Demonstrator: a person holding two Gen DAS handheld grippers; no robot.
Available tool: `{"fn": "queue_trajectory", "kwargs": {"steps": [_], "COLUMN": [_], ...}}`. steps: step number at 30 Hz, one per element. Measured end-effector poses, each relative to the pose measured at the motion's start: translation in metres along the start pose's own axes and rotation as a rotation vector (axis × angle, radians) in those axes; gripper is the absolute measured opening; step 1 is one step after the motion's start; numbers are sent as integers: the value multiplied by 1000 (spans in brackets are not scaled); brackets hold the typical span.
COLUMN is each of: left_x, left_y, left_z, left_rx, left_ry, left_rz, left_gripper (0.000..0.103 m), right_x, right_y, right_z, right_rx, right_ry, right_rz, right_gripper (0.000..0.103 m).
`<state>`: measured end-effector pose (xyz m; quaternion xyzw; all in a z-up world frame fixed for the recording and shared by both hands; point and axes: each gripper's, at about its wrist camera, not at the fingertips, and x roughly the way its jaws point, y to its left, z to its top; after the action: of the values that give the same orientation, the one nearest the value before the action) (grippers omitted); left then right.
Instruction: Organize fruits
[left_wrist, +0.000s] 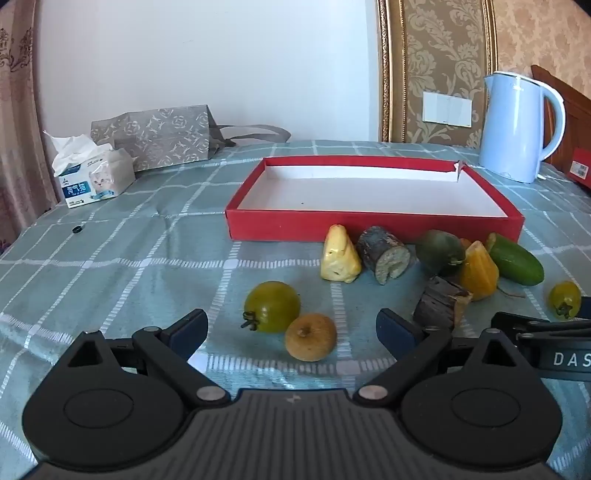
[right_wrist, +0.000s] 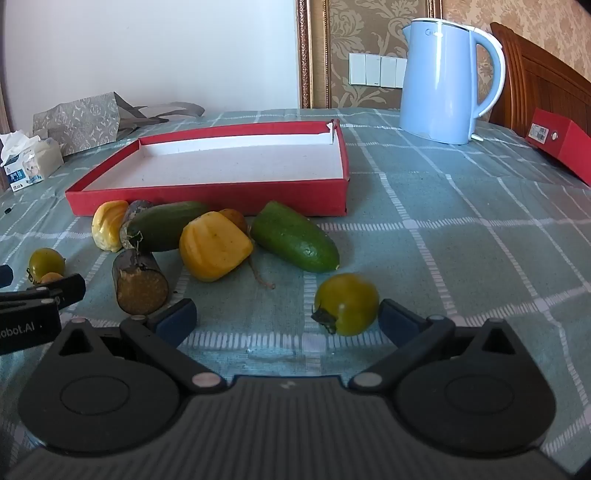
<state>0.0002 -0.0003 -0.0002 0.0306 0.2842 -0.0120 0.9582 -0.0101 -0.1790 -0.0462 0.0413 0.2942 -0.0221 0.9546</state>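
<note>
An empty red tray (left_wrist: 295, 223) (right_wrist: 207, 201) lies on the checked tablecloth. In front of it lie several fruits: a pale yellow piece (left_wrist: 339, 255), two dark cut stubs (left_wrist: 386, 254) (right_wrist: 140, 282), two green fruits (right_wrist: 295, 238) (right_wrist: 162, 225), and a yellow starfruit (right_wrist: 214, 245). My left gripper (left_wrist: 291, 328) is open, with a green tomato (left_wrist: 272, 305) and a small brown fruit (left_wrist: 311, 336) just ahead between its fingers. My right gripper (right_wrist: 286, 317) is open, with another green tomato (right_wrist: 347, 303) next to its right finger.
A blue kettle (right_wrist: 443, 79) stands at the back right. A red box (right_wrist: 561, 147) lies at the right edge. A tissue pack (left_wrist: 94, 173) and a grey paper bag (left_wrist: 159, 136) sit at the back left. A small black ring (left_wrist: 77, 229) lies on the cloth.
</note>
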Motion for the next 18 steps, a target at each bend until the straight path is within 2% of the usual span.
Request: {"fn": "queue_trajectory", "kwargs": {"steps": [5, 9, 18], "left_x": [-2, 2, 0], "left_y": [10, 2, -1], "left_z": [2, 2, 0], "left_rx": [-4, 3, 6], "left_ry": [9, 12, 12], "left_rz": [-40, -14, -11], "left_gripper": [98, 98, 98], "right_x": [0, 1, -2], "right_y": [2, 1, 2], "right_z": [0, 0, -1], "right_rx": [-20, -15, -10], "right_ry": [5, 5, 1], "right_rz": [-16, -12, -9], "right_gripper": [103, 103, 103]}}
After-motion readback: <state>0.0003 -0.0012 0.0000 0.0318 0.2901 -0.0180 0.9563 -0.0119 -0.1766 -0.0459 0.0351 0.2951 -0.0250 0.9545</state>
